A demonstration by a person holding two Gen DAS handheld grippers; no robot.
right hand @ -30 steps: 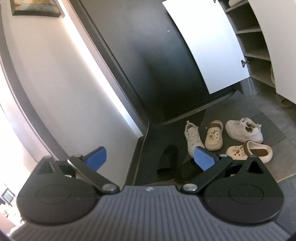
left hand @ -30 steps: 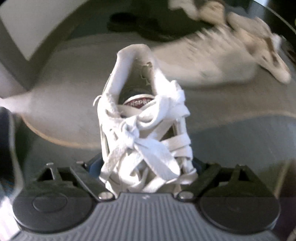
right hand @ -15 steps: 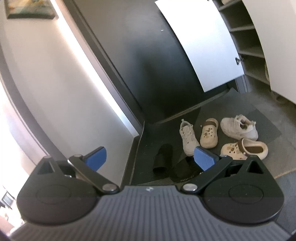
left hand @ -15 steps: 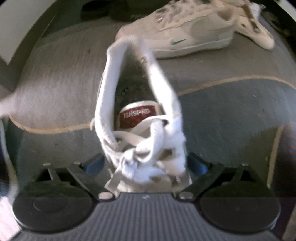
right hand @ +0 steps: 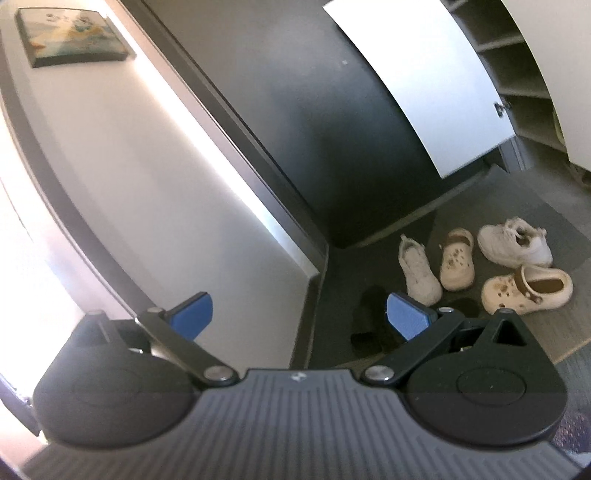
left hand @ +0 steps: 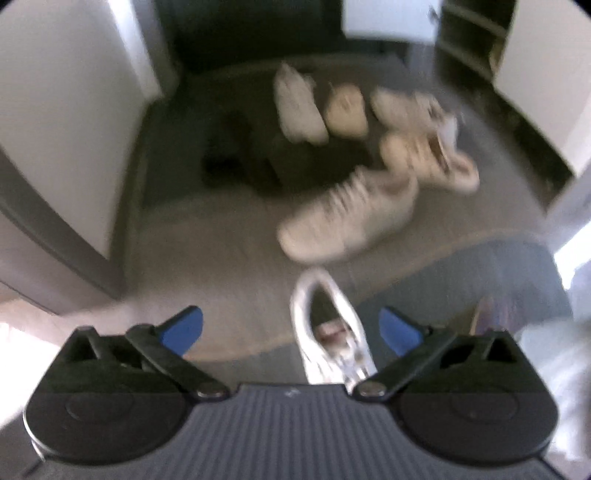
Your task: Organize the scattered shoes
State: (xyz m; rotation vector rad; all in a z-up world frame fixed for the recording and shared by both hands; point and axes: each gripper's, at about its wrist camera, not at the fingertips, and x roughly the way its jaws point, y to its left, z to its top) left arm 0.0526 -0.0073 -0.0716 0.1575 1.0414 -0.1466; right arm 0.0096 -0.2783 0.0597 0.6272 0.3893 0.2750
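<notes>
The left wrist view is blurred. My left gripper (left hand: 291, 328) is open and raised above the floor. A white laced sneaker (left hand: 328, 328) lies on the grey mat below, heel away from me, apart from both blue pads. Beyond it lies a second white sneaker (left hand: 351, 214) on its side. Farther back are another white sneaker (left hand: 299, 107), cream clogs (left hand: 347, 110) and black slippers (left hand: 236, 151). My right gripper (right hand: 301, 316) is open and empty, held high. It sees two white sneakers (right hand: 419, 269), two cream clogs (right hand: 526, 290) and the black slippers (right hand: 369, 317).
A dark door (right hand: 332, 129) closes the entry at the back. A white cabinet door (right hand: 424, 85) stands open in front of grey shelves (right hand: 517, 74) on the right. White walls (left hand: 74, 129) bound the left side. A framed picture (right hand: 70, 35) hangs high on the wall.
My left gripper opened and let go of the white laced sneaker, then drew back and up, so the whole entry shows. My right gripper only drifted slightly.
</notes>
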